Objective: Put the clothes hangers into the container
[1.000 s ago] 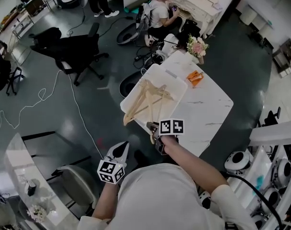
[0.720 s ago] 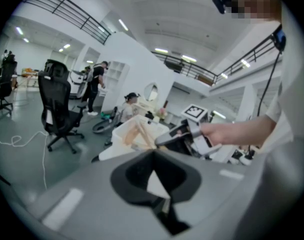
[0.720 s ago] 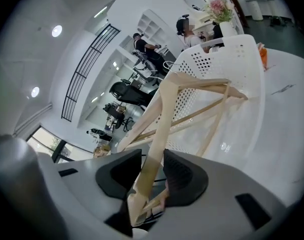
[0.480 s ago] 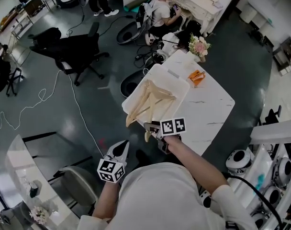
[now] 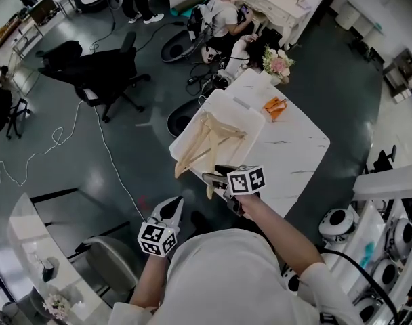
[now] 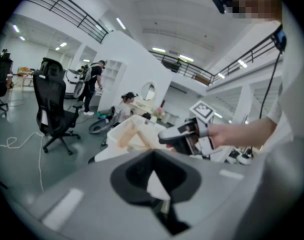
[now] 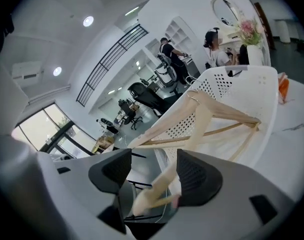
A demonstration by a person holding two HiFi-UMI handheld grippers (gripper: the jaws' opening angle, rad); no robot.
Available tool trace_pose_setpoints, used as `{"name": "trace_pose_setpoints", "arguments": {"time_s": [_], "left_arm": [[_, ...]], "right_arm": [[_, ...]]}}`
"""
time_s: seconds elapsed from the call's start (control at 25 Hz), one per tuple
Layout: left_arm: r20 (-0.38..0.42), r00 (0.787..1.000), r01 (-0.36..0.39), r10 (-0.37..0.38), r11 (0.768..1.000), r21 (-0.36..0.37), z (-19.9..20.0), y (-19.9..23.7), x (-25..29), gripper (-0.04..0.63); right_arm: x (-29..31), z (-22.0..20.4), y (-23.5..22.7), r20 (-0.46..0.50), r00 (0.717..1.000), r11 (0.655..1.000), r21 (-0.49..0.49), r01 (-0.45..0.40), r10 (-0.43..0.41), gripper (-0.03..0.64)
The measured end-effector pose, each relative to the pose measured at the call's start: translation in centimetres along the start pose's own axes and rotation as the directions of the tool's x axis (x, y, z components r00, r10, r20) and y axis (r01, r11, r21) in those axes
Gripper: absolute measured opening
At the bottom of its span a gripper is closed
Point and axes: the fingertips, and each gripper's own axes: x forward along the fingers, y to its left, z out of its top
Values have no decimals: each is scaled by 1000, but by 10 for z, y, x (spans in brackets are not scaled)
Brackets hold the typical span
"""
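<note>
Right gripper view: right hand-held gripper (image 7: 153, 176) jaws have just been opening, now wide; hanger (image 7: 197, 120) end loose between them, rest in container (image 7: 217, 86); back straight out, don't snag it.

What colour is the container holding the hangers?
White, with a perforated wall; the container shows best in the right gripper view.

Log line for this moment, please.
right gripper: jaws just opened, hanger end between | left gripper: shut, empty | container: holds hangers
</note>
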Motion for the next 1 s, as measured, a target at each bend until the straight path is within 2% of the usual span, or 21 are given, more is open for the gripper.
{"name": "trace_pose_setpoints", "arguments": {"time_s": [0.08, 0.24, 0.64, 0.72, 0.8, 1.0], "left_arm": [[-1, 1000, 2, -2, 1000, 1, 0, -2, 0, 2], [-5, 1000, 6, -6, 1000, 4, -1, -6, -1, 2], [-8, 1000, 30, -30, 999, 25, -1, -8, -4, 2], [-12, 999, 41, -41, 999, 31, -1, -9, -4, 2], [-18, 998, 55, -55, 998, 40, -1, -10, -4, 2], [-20, 996, 90, -89, 994, 59, 0, -17, -5, 2]], "right_arm": [[1, -1, -2, -12, 1000, 999, -34, 21, -21, 258], [1, -3, -2, -9, 1000, 999, -30, 24, -24, 258], [-21, 2, -9, 79, 996, 999, 6, 32, -33, 256], [-31, 5, -8, 109, 994, 1000, 9, 23, -24, 226], [-43, 7, -6, 148, 989, 1000, 13, 13, -15, 148], [-69, 5, 2, 225, 974, 1000, -1, 9, -8, 80]]}}
